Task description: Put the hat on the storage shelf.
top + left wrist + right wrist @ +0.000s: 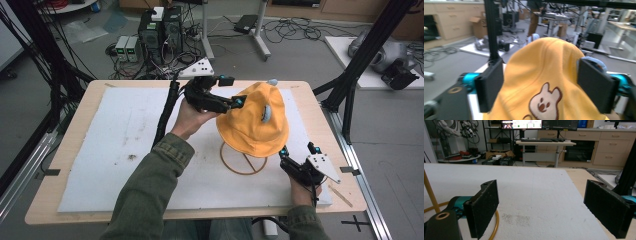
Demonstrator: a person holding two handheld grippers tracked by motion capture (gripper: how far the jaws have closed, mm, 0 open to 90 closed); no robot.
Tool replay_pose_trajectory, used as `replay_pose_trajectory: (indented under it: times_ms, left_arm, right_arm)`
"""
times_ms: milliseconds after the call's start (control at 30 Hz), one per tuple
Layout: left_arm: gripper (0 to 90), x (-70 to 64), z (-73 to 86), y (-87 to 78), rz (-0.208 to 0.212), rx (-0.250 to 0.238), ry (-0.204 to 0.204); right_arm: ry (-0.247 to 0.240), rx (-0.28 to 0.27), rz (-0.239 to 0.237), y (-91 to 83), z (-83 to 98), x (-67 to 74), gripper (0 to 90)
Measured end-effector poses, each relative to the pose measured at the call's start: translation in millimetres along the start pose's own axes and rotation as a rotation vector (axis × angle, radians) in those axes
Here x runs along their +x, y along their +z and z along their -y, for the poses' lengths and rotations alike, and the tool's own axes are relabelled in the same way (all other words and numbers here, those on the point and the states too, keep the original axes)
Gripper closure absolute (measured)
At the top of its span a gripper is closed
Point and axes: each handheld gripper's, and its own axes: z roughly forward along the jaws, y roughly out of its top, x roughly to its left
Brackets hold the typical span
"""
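Lab, floor computers, tangled cables

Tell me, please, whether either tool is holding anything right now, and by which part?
Nothing is held. The left tool is open, its jaws either side of the yellow hat's crown. The right tool is open over the white mat.

Left gripper: held up at the far middle of the table, pointing toward the person's right, jaws spread wide with yellow cloth lying between them, pads not pressing; grey three-cornered plate on top, cable trailing down along the forearm. Left hand: wrapped under the gripper body, forearm in an olive-green sleeve reaching up from the near edge. Right gripper: low at the near right, pointing away from the person, jaws wide apart with nothing between them. Right hand: grasping the body from behind, wrist at the table's near edge.
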Motion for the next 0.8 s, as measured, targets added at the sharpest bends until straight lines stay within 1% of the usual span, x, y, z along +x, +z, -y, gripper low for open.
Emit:
replay_pose_trajectory:
  times_ms: [33,67,100,200,233,267,300,367,433,500,533,567,600,633,700,767,800]
  left_arm:
    - [16.5,-1.2,-0.5,-5.1,-0.015,-0.005,0.004]
    - [15.8,-3.5,-1.3,-13.2,-0.038,-0.003,0.017]
    - [15.7,-4.6,-1.7,-19.0,-0.047,-0.003,0.027]
    - [15.0,-7.8,-1.5,-47.1,-0.083,-0.023,0.035]
    - [14.4,-8.6,-1.0,-60.1,-0.115,-0.034,0.032]
    - [14.3,-8.5,-0.5,-68.2,-0.127,-0.041,0.032]
    - [13.9,-8.4,0.6,-79.1,-0.142,-0.049,0.029]
    - [13.9,-6.8,3.9,-100.2,-0.176,-0.059,0.013]
    - [14.0,-4.9,7.9,-120.9,-0.222,-0.059,-0.004]
    - [14.0,-4.3,12.3,-142.6,-0.251,-0.069,-0.011]
    - [14.0,-5.3,15.4,-156.2,-0.262,-0.091,-0.009]
    - [13.9,-5.7,17.2,-164.6,-0.272,-0.102,-0.007]
    - [14.0,-6.3,20.5,-177.6,-0.285,-0.12,-0.018]
    - [13.9,-6.9,23.8,-187.8,-0.29,-0.134,-0.015]
    - [13.9,-9.0,30.0,-204.1,-0.347,-0.132,-0.007]
    - [13.9,-10.5,40.0,-223.7,-0.405,-0.135,-0.01]
    - [13.9,-11.8,44.9,-231.8,-0.436,-0.142,-0.008]
  right_arm:
    - [0.002,0.0,-0.001,0.1,0.0,0.0,12.4]
    - [0.006,0.003,0.001,-0.2,0.2,0.0,12.4]
    - [0.009,0.002,-0.003,-0.1,0.4,-0.3,12.4]
    - [0.01,0.006,0.0,0.4,0.9,-0.9,12.4]
    - [0.01,0.007,0.001,0.5,1.1,-1.2,12.4]
    - [0.017,0.01,0.004,0.2,1.1,-1.0,12.4]
    - [0.014,0.004,0.006,-0.1,0.6,-1.3,12.4]
    - [0.014,0.004,0.009,-0.6,0.3,-1.3,12.4]
    - [0.013,0.005,0.013,0.0,-0.1,-1.3,12.4]
    - [0.005,0.003,0.015,0.7,0.2,-1.6,12.4]
    - [0.009,0.007,0.017,1.0,0.1,-1.1,12.4]
    - [0.006,0.003,0.015,1.8,0.1,-0.7,12.4]
    - [0.005,0.006,0.018,1.8,0.1,0.0,12.4]
    - [0.002,0.007,0.013,1.7,-0.3,0.9,12.4]
    - [0.001,0.004,0.007,2.2,-0.3,2.2,12.4]
    - [0.018,0.003,0.004,2.1,-0.4,4.5,12.4]
    - [0.015,0.003,0.003,2.3,-0.5,5.2,12.4]
